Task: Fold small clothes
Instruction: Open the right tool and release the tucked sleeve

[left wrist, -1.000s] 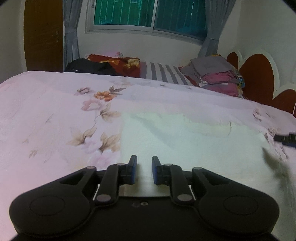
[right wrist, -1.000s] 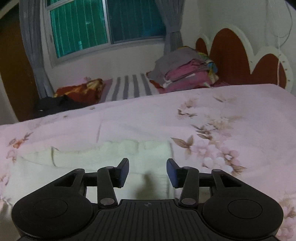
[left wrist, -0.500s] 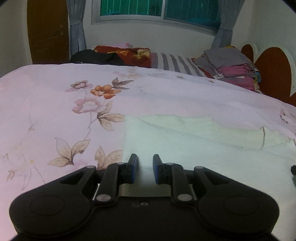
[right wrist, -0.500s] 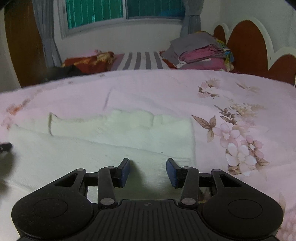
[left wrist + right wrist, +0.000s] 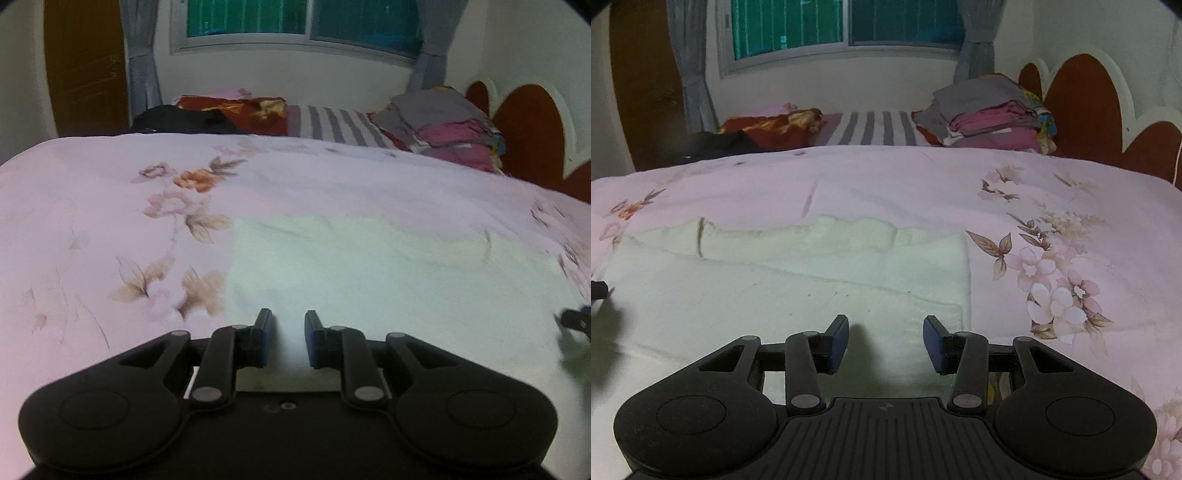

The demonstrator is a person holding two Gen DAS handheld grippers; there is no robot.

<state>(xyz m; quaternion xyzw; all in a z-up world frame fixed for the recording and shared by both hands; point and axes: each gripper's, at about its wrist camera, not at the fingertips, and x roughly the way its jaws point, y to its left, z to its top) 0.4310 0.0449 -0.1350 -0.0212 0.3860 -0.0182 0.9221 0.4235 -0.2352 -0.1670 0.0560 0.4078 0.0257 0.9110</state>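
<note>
A pale cream cloth (image 5: 388, 280) lies flat on the pink floral bed cover; it also shows in the right wrist view (image 5: 783, 288), with a folded layer along its far edge. My left gripper (image 5: 287, 341) hovers over the cloth's near left part, jaws a little apart and empty. My right gripper (image 5: 885, 343) hovers over the cloth's near right corner, jaws wide open and empty. The tip of the right gripper shows at the right edge of the left wrist view (image 5: 574, 321).
The pink floral bed cover (image 5: 110, 229) spreads all around the cloth. A stack of folded clothes (image 5: 990, 114) sits at the far right by the red headboard (image 5: 1082, 107). A striped pillow (image 5: 871, 127) and dark and red fabrics (image 5: 768, 129) lie at the far side under the window.
Both grippers have shifted a little over the cloth; the views rose and tilted. Both jaws stay open and hold nothing. The cloth has not moved.
</note>
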